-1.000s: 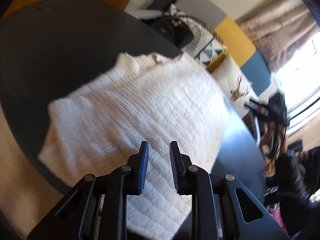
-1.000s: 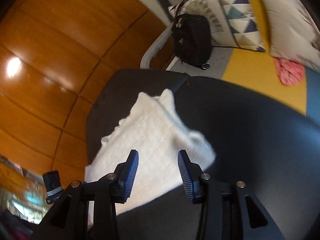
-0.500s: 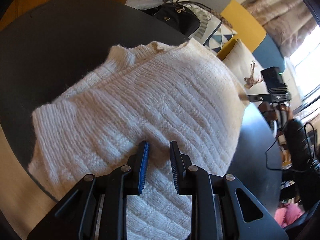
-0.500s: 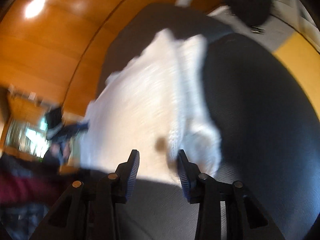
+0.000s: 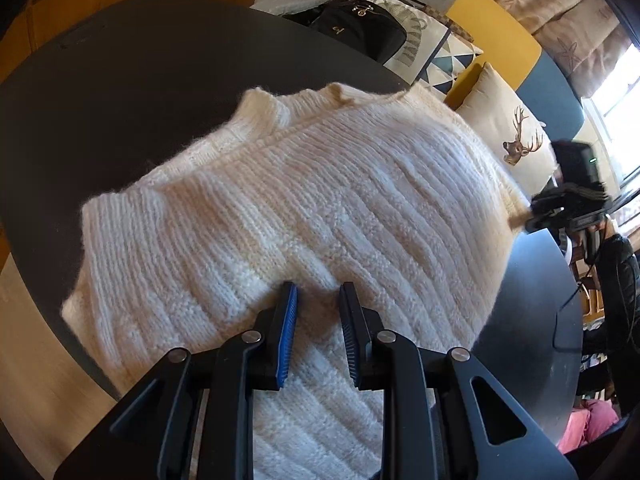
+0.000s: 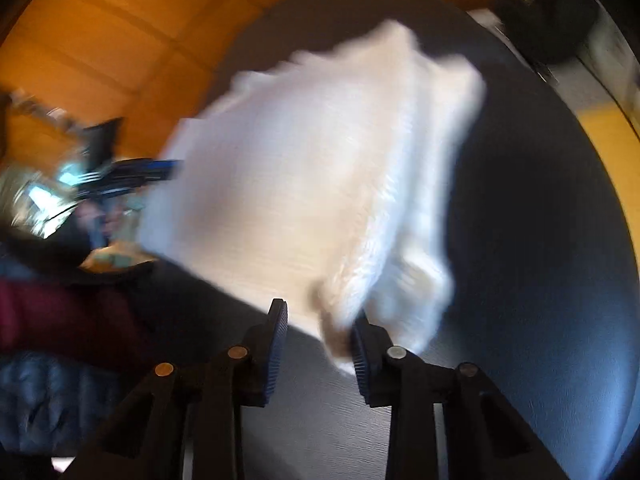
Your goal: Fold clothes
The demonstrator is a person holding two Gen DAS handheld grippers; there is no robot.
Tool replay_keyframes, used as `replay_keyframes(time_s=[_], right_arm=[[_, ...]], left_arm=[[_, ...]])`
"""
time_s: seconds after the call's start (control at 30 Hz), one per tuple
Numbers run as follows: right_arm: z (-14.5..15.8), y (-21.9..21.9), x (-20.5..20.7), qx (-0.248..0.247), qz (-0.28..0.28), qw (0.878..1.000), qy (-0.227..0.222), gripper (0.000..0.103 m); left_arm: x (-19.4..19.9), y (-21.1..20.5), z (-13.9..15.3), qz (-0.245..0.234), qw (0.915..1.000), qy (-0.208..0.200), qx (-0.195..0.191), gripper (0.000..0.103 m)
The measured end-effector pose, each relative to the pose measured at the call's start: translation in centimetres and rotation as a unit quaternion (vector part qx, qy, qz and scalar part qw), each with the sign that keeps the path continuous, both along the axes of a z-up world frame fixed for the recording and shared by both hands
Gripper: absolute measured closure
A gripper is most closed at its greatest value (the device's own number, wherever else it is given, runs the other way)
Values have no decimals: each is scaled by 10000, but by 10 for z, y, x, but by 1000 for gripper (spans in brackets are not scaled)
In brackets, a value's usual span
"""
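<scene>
Left tongs [image 5: 318, 300]: the two fingers stand a narrow gap apart, pointing steeply down over the white knitted sweater [image 5: 304, 200]. Knit fabric fills the gap between the blue-lined pads, but whether the pads press on it cannot be told from the left wrist view.

Right tongs [image 6: 318, 320]: the jaws are closing. The near corner of the sweater [image 6: 320, 168] lies between the fingers, close against the right-hand pad; the left-hand pad is clear of the fabric, with bare desk showing beside it. This view is motion-blurred, so contact at the right-hand pad cannot be confirmed.

Sweater: folded into a broad, thick pad lying on the dark round desk [image 5: 120, 92]. In the left wrist view the ribbed collar is at the far edge, and the near part of the garment runs under the left tongs to the desk's near edge. In the right wrist view a second layer shows along the garment's right side.

Surroundings, left wrist view: the right tongs [image 5: 568, 208] appear at the sweater's far right corner. Beyond the desk are a black handbag [image 5: 360, 32], a triangle-pattern cushion [image 5: 440, 56] and a cushion with a deer motif [image 5: 516, 140]. Wood flooring [image 6: 100, 40] surrounds the desk.
</scene>
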State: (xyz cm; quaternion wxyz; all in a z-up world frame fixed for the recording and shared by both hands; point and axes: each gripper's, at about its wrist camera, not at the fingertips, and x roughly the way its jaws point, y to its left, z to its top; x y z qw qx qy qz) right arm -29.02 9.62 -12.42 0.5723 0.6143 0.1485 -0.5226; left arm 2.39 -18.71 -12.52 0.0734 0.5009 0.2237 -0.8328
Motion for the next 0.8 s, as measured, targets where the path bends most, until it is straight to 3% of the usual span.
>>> replay_keyframes(time_s=[0.03, 0.2, 0.3, 0.37, 0.5, 0.53, 0.63, 0.7, 0.8], right_arm=[[-8, 4, -2, 0, -159, 9998, -128, 72], [1, 19, 0, -1024, -602, 9914, -556, 67], [-12, 12, 15, -594, -399, 9970, -307, 71], [-14, 10, 22, -415, -355, 9984, -134, 76], [-17, 12, 21, -344, -424, 9983, -192, 75], [-20, 12, 20, -382, -484, 9978, -242, 75], [-24, 14, 16, -448, -644, 9963, -352, 75], [-25, 13, 14, -486, -714, 9955, -399, 75], [-22, 15, 11, -552, -785, 9943, -462, 75]], left_arm=[[-1, 1, 2, -14, 10000, 6, -30, 79], [-18, 7, 21, -358, 9988, 292, -177, 79], [-52, 11, 38, -667, 9956, 655, -119, 79], [-79, 20, 48, -985, 9908, 849, -367, 79], [-148, 43, 59, -2149, 9684, 1005, -769, 79], [-169, 42, 55, -2412, 9656, 827, -503, 79], [-231, 33, 36, -2876, 9565, 193, 438, 55], [-259, 20, 23, -2754, 9577, -23, 830, 55], [-295, -2, 4, -2499, 9620, -244, 1075, 54]])
